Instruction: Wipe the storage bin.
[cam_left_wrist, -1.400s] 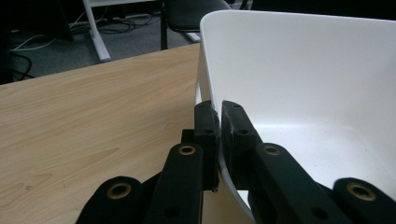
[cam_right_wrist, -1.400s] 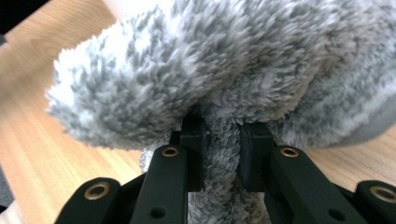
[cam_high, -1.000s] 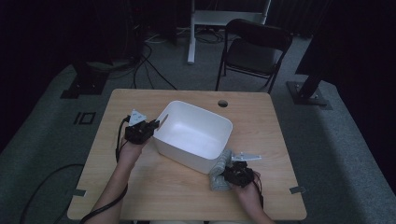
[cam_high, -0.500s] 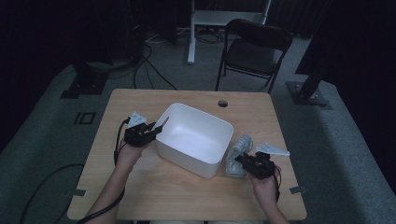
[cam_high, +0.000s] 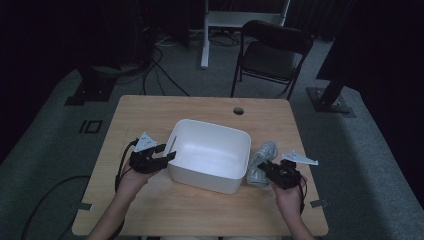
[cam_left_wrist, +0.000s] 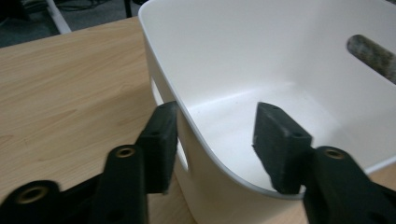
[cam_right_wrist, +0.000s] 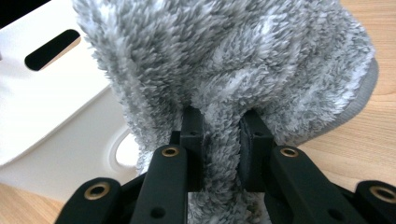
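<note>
Two changes stand out against a second ago. Our left claw (cam_high: 167, 156), which was clamped on the near-left rim of the white plastic bin (cam_high: 210, 177), has just been opening its jaws; in the left gripper view they straddle the bin's wall (cam_left_wrist: 205, 154) apart from it, one jaw outside, one inside, so the bin is released on the bench (cam_high: 150, 210). Our right claw (cam_high: 265, 169) has meanwhile carried the fuzzy grey slipper (cam_high: 261, 162) from the bin's near corner out to its right side. In the right gripper view the jaws pinch a fold of the slipper's plush (cam_right_wrist: 219, 135), clenched tight. We judge the bin steady and the slipper ready to be lifted over the rim.
</note>
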